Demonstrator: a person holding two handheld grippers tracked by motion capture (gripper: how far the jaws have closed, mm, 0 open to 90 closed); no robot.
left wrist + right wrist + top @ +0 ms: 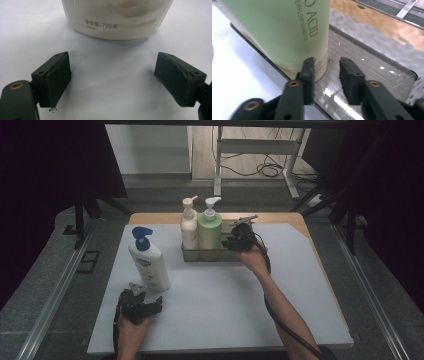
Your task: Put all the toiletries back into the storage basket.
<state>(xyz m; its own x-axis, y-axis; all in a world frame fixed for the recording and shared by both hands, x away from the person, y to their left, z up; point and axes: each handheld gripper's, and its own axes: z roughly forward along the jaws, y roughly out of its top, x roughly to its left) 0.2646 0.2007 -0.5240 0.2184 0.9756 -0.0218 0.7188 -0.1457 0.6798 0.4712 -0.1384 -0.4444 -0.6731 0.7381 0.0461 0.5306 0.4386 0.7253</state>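
My right gripper (327, 72), part open with nothing between its jaws, sits beside the green shampoo bottle (284, 32) in the metal tray (372, 62); swinging out carelessly could topple it.

Green bottle (210, 231), cream bottle (189, 227), blue-capped white bottle (148, 261), grey tray (210, 254)
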